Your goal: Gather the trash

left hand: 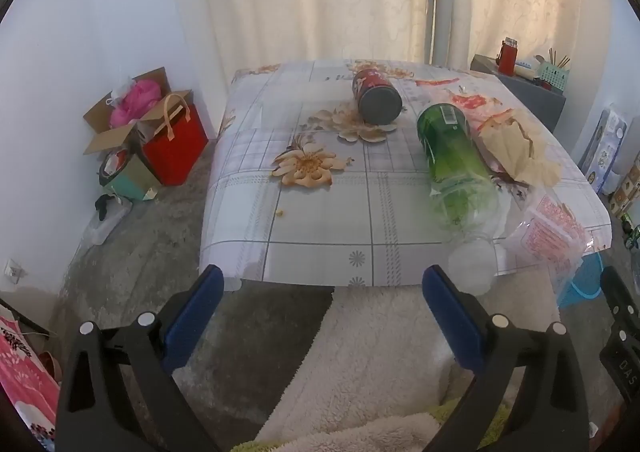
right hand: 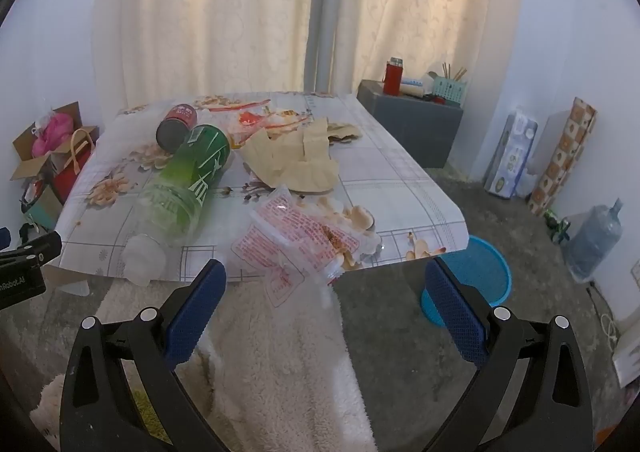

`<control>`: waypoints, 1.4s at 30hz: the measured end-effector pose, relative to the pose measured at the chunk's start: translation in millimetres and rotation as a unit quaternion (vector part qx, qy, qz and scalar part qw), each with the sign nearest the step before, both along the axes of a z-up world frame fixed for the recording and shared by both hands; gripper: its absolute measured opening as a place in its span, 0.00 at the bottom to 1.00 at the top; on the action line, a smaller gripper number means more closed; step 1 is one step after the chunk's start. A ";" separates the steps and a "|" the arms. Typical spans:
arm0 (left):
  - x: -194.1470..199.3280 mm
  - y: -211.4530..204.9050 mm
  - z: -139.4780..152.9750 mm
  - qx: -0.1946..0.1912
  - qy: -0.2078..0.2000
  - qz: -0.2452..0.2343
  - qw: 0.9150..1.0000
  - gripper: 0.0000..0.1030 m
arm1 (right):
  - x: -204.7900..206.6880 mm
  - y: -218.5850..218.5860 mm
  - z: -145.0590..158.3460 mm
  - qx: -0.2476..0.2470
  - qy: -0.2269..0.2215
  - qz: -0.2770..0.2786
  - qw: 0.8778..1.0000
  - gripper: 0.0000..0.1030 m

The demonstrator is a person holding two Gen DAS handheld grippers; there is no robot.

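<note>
Both the left gripper (left hand: 322,292) and right gripper (right hand: 325,286) hover spread and empty off the table's (right hand: 400,172) near edge, where the limp, slippery plastic wrapper (right hand: 296,248) overhangs, probably best pinched by its loose hanging corner

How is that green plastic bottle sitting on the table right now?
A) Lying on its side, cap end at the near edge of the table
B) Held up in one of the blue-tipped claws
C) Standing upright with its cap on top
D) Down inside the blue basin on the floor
A: the green plastic bottle lies on its side on the table, its pale cap end at the near edge, with both claws open and empty.
</note>
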State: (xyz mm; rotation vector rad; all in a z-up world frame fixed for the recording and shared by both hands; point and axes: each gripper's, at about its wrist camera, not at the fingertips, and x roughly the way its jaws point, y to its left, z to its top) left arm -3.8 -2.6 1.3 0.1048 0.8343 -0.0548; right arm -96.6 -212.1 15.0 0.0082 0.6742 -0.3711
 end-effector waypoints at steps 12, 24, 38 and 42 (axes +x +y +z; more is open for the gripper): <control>-2.4 -0.2 2.2 -0.002 0.004 -0.009 1.000 0.95 | 0.3 0.5 -0.8 0.003 0.000 0.000 1.000 0.92; -7.7 -23.0 5.7 0.000 -0.005 -0.065 0.998 0.95 | 1.6 -3.0 -1.8 0.005 -0.001 -0.004 1.000 0.92; -9.4 -23.6 6.8 -0.001 -0.005 -0.070 0.998 0.95 | 0.7 -4.8 0.4 0.005 -0.004 -0.005 1.000 0.92; -9.7 -23.8 6.5 -0.001 -0.005 -0.070 0.998 0.95 | 0.6 -4.9 0.3 0.005 -0.004 -0.005 1.000 0.92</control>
